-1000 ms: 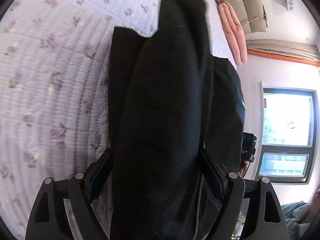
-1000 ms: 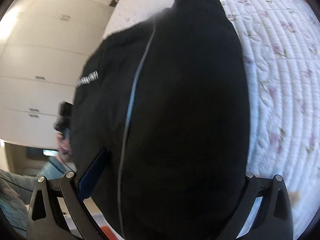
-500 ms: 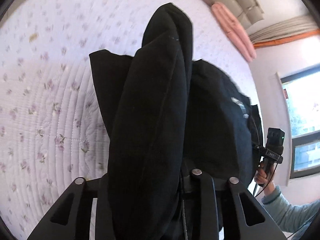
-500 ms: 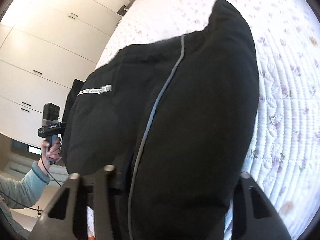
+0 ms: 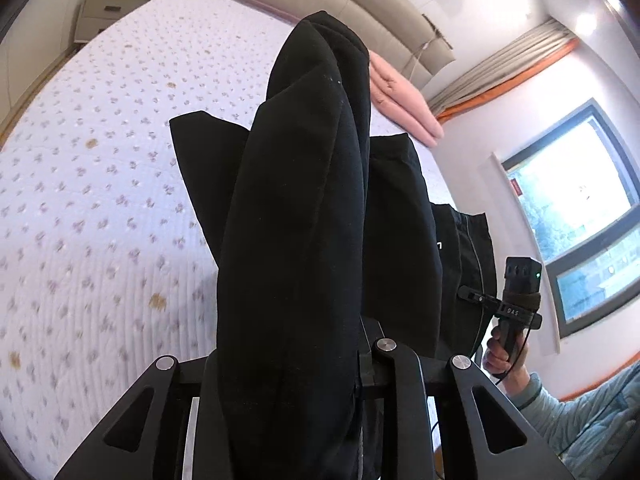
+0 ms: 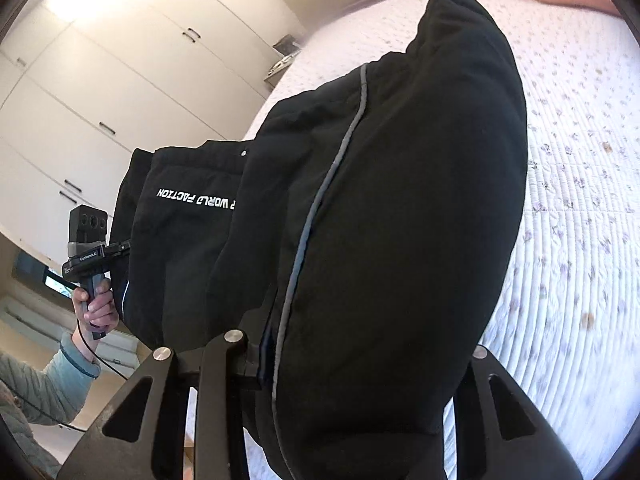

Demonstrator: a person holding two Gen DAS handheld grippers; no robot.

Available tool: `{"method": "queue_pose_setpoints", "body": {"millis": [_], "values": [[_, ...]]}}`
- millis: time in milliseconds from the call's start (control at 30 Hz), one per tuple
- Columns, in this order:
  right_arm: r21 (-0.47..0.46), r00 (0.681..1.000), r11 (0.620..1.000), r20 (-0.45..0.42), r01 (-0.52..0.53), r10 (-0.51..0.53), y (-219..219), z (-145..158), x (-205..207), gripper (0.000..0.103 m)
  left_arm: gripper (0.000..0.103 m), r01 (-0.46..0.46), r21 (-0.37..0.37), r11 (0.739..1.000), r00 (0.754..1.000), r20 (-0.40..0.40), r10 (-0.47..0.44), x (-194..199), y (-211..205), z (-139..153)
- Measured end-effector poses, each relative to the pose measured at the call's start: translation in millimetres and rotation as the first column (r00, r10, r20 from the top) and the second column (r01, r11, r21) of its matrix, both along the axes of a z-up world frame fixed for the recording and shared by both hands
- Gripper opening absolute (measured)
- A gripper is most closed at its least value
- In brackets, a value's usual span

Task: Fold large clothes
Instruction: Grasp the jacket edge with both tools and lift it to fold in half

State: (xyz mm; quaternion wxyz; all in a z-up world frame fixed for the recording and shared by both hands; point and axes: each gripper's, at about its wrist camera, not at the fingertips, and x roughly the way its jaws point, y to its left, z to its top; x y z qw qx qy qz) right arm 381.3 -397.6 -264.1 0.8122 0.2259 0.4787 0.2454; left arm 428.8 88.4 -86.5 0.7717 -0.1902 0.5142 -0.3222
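A large black garment [image 5: 296, 200] hangs bunched and lifted above the quilted bed [image 5: 100, 200]. In the left wrist view, the jaws of my left gripper [image 5: 284, 356] are closing, with a thick fold of it pinched between them. My right gripper [image 6: 368, 360] holds another fold with grey piping, and its jaws are closing too. The same garment [image 6: 400, 200] shows white lettering on its left part in the right wrist view. The cloth hides the fingertips of both grippers. The garment spans between the two grippers.
A pink folded blanket [image 5: 404, 108] lies by the padded headboard [image 5: 360, 12]. A nightstand [image 5: 108, 12] stands at the bed's far corner. White wardrobe doors [image 6: 100, 80] rise to one side and a window [image 5: 580, 220] to the other. A person's hand [image 6: 96, 304] grips a handle.
Both pairs of jaws went from wide apart to pinched on the cloth. Both grippers rose, lifting the garment off the bed, and more of the room came into view.
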Motion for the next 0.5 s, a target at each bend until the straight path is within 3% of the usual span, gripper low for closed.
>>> {"method": "queue_pose_setpoints", "body": {"millis": [67, 267, 500], "values": [[-0.015, 1.000, 1.000, -0.002, -0.002, 0.002, 9, 0, -5, 0.040, 0.028, 0.008, -0.006, 1.000, 1.000, 0.002, -0.008, -17, 9, 3], [-0.095, 0.998, 0.995, -0.064, 0.016, -0.023, 34, 16, -69, 0.040, 0.028, 0.039, -0.016, 0.999, 0.999, -0.035, -0.039, -76, 28, -7], [-0.147, 0.985, 0.988, -0.158, 0.048, -0.071, 40, -18, -101, 0.040, 0.028, 0.094, -0.013, 0.995, 0.993, -0.065, -0.095, -127, 31, -45]]}}
